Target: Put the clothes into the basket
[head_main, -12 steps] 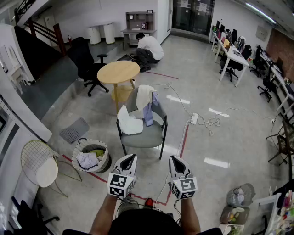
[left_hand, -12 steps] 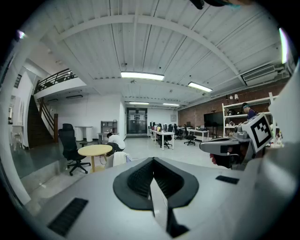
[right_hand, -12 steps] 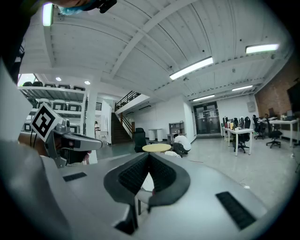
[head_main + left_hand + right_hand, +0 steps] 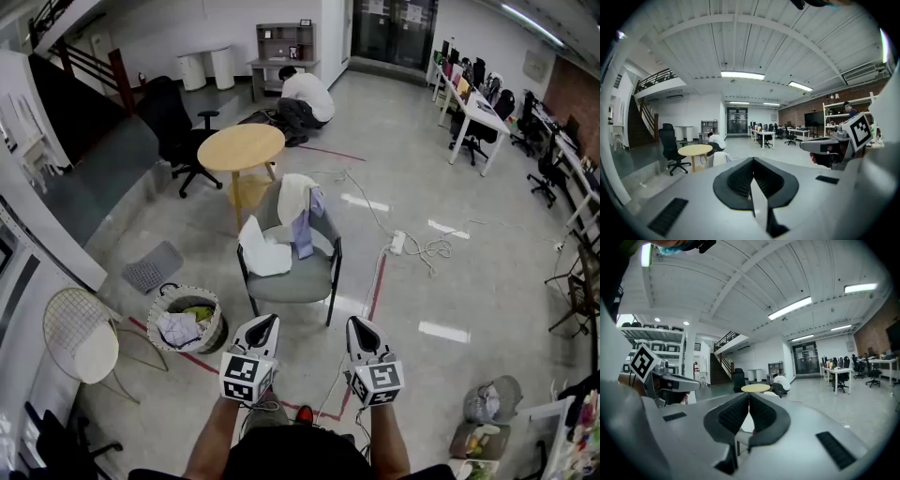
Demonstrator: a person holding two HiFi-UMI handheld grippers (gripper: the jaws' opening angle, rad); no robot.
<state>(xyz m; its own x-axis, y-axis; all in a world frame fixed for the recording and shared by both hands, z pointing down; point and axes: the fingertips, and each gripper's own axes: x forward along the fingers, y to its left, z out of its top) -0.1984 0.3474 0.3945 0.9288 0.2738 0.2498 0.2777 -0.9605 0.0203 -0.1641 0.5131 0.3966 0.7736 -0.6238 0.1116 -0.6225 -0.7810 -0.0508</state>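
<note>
Practically unmoved since half a second back: both grippers same pose, right gripper maybe a hair lower in head view, clothes and basket unchanged.

Left gripper: jaws closed pad to pad, nothing between them. Same for right gripper: jaws pressed together, empty. Both held side by side, slightly apart, roughly level, pointing forward over the floor.

Task items:
- Grey armchair straight ahead of both jaws, well apart from them.
- White garment bunched on the seat's left side and over the left armrest.
- Second white garment draped over the backrest.
- Lavender shirt hanging down the backrest front, touching the second white garment.
- Laundry basket on the floor, left of the left jaws and slightly ahead, just beside the armchair's front left leg. Already loaded: white cloth plus a yellow-green piece.

Surroundings:
- Round wooden table beyond the armchair, in line with the jaws.
- Black office chair further ahead and left.
- White wire chair far left of the left jaws, past the basket.
- Power strip with coiled cable ahead and right of the right jaws.
- Person crouching on the floor far ahead, behind the table.
</note>
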